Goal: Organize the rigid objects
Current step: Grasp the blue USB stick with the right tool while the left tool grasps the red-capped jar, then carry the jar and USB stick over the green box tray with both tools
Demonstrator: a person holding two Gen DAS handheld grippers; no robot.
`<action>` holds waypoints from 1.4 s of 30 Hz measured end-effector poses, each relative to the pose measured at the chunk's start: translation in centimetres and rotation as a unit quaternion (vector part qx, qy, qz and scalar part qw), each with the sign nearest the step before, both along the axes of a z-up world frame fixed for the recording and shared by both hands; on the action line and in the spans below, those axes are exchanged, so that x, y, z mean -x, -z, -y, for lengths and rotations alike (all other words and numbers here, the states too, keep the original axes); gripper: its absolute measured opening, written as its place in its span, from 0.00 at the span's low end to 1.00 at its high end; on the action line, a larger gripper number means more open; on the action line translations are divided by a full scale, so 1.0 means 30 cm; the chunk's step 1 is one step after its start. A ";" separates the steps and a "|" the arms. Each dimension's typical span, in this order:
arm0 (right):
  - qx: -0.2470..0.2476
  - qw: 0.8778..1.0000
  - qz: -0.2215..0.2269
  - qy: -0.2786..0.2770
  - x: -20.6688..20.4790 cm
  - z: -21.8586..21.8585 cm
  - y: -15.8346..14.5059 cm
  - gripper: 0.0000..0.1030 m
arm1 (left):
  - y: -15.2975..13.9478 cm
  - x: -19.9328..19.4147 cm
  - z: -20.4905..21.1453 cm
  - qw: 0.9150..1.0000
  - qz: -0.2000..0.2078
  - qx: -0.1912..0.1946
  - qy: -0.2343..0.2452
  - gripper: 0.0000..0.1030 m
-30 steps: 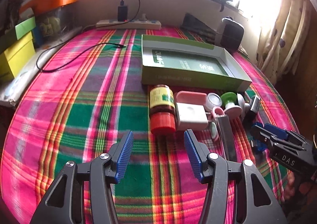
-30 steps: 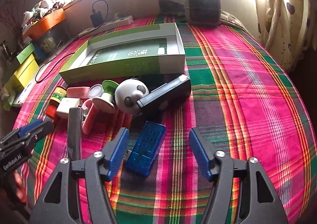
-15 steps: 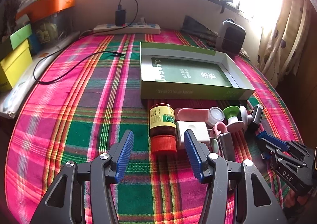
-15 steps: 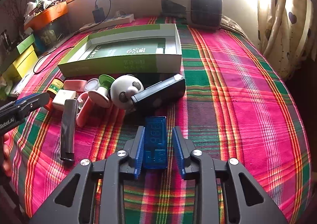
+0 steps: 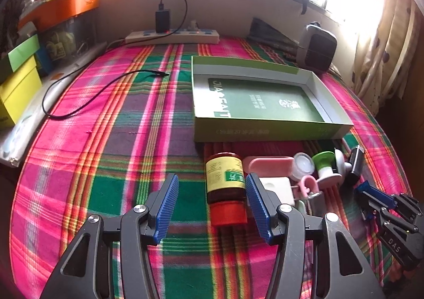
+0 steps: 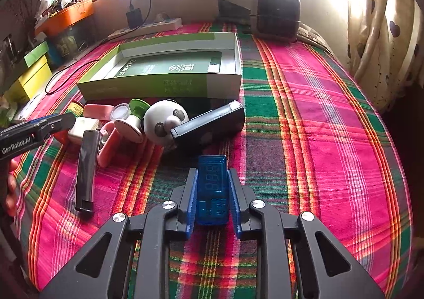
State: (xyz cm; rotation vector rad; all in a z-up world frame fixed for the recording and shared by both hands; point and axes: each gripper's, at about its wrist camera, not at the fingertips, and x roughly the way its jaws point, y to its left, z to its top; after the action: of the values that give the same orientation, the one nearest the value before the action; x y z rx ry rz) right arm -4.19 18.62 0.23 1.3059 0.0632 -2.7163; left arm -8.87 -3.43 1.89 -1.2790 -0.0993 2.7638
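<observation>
Right gripper (image 6: 212, 197) just squeezed shut on the blue tester (image 6: 212, 187), low over the plaid cloth (image 6: 318, 140) near the green box (image 6: 159, 87); left gripper (image 5: 212, 205) wide open around the bottle (image 5: 226, 187), not touching.

Two close wrist views angled down over the plaid bed (image 5: 111, 140), both sharing the green box (image 6: 159, 84).

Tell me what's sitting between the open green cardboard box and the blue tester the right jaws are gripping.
A black rectangular device lies there, beside the white panda toy, in the right wrist view, between the green cardboard box and the blue tester.
</observation>
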 end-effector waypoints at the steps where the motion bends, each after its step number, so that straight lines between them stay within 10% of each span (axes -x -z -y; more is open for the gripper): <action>1: 0.000 1.000 0.000 -0.001 0.002 0.000 0.000 0.22 | 0.003 0.003 0.005 1.000 0.002 0.000 -0.001 0.51; 42: -0.004 1.000 -0.003 -0.006 0.011 -0.003 -0.005 0.22 | 0.014 0.002 0.087 0.999 0.012 0.012 -0.037 0.30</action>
State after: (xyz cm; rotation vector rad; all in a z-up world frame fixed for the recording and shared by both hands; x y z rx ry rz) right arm -4.51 18.71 0.37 1.2950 0.0829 -2.7128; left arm -8.94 -6.03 1.46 -1.3400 -0.1194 2.8207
